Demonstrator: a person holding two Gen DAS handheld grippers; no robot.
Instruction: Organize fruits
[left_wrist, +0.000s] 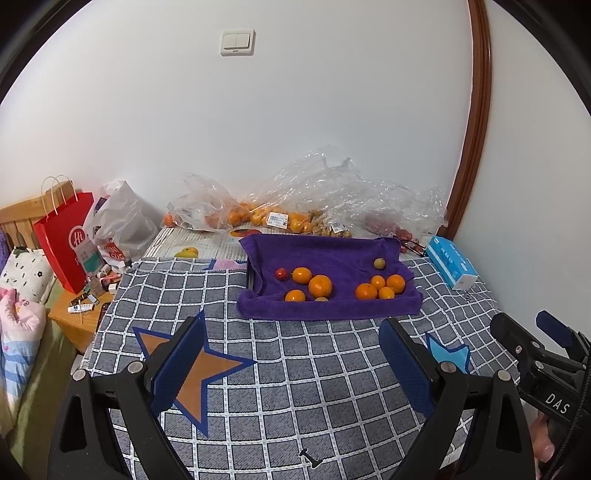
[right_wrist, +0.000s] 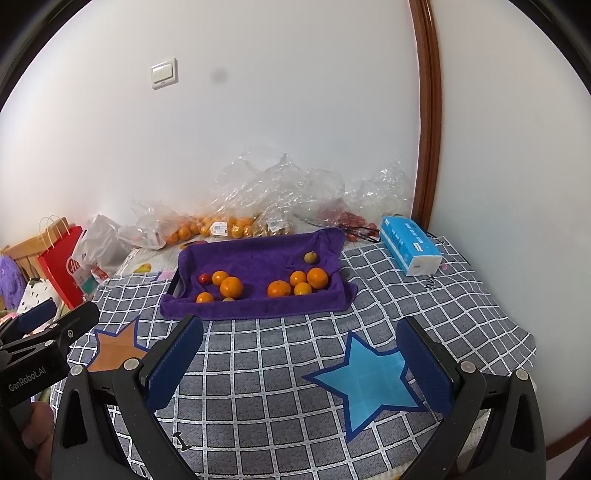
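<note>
A checked cloth (left_wrist: 295, 369) covers the bench, and on its far side sits a purple towel-lined tray (left_wrist: 325, 306) — oranges (left_wrist: 320, 286) in two clusters, plus a small red fruit (left_wrist: 281, 273). Nearer, the left gripper (left_wrist: 291, 365) and right gripper (right_wrist: 301, 363) hover above the cloth (both spread wide, holding nothing).

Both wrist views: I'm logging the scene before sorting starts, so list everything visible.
Round orange citrus fruits: seven, two clusters on the towel.
Small red fruit: one, towel's left.
Small yellow-green fruit: one, towel's back right; another peeks at the front edge.
Purple terry towel: one, lining a tray.
Clear plastic bags of fruit: several, along the wall.
Blue tissue pack: one, right.
Red paper bag: one, left.
Grey checked cloth: orange and blue stars.
Left gripper: open.
Right gripper: open.
</note>
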